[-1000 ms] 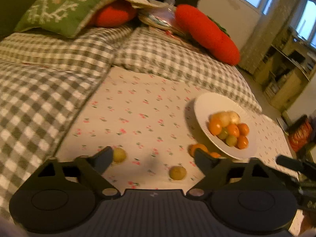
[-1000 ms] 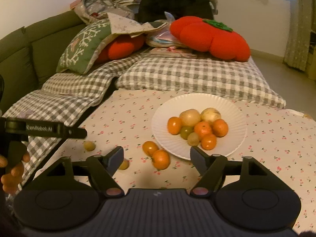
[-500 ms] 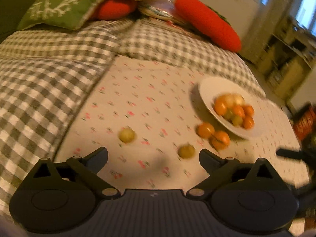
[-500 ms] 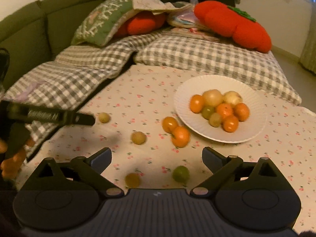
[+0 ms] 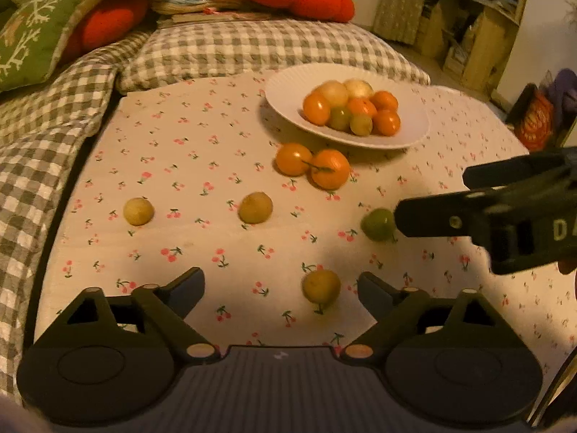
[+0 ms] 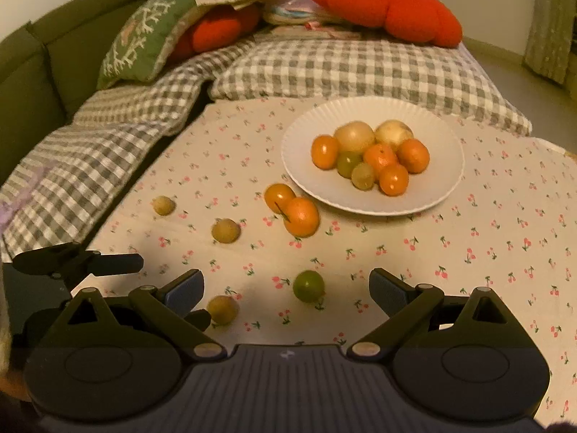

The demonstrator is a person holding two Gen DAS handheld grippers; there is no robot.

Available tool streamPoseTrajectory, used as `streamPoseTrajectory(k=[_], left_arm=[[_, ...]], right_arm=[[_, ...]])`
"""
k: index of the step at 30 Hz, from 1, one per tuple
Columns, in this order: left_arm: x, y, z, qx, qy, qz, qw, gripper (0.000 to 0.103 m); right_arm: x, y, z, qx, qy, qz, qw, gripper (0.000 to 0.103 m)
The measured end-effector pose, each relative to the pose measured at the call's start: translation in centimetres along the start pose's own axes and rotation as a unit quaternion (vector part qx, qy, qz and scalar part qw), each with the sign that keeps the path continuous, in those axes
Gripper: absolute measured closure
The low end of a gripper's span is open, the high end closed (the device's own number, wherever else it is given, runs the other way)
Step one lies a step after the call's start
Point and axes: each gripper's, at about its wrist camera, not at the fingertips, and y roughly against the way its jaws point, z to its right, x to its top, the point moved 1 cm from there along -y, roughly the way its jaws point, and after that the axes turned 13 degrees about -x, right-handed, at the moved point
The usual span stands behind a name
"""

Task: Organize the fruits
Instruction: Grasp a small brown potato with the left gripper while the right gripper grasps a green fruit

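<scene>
Fruit lies in two groups, counted against the white plate [image 6: 432, 195] on the cherry-print cloth [image 6: 505, 252]. Going left to right in the right wrist view, three yellowish fruits lie loose to the left of the plate: the far yellow fruit [image 6: 164, 205] well out toward the checked blanket [image 6: 90, 166], the middle yellow fruit [image 6: 225, 230] nearer in, and the near yellow fruit [image 6: 223, 309] closest to the camera. Two oranges [image 6: 291, 208] touch each other just beside the plate's left rim, and one green fruit [image 6: 308, 285] lies alone in front of the plate. On the plate itself eight fruits are heaped: four orange, two pale yellow at the back, two greenish in the middle. The left gripper [image 5: 281, 288] has its jaws spread, though they have just been closing a little; nothing is pinched, and the near yellow fruit sits on the cloth between its fingers, nearer the right one, untouched. The right gripper [image 6: 286, 287] is spread wide after its jaws have just been opening, and the green fruit lies on the cloth between its fingers, clear of both pads. In the left wrist view a finger of the right gripper reaches in from the right, its tip just beside the green fruit. Behind the plate two red plush cushions [image 6: 389, 7] and one green embroidered cushion [image 6: 144, 43] sit on the sofa.
</scene>
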Motion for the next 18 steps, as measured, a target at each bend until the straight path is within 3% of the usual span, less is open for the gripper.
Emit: streamPoseTrajectory(k=[7,18], left_arm=[[-0.5,-1.4,0.6,-0.004,-0.016,-0.01,0.9998,0.037],[-1.0,-2.9,1.3,-0.016,-0.041,-0.027,0.9987,0.066]], right_arm=[[-0.2,-0.9,0.1,-0.011,-0.005,-0.006,1.0,0.006],[-0.4,-2.6,-0.2,-0.024,0.001,-0.021,1.0,0.008]])
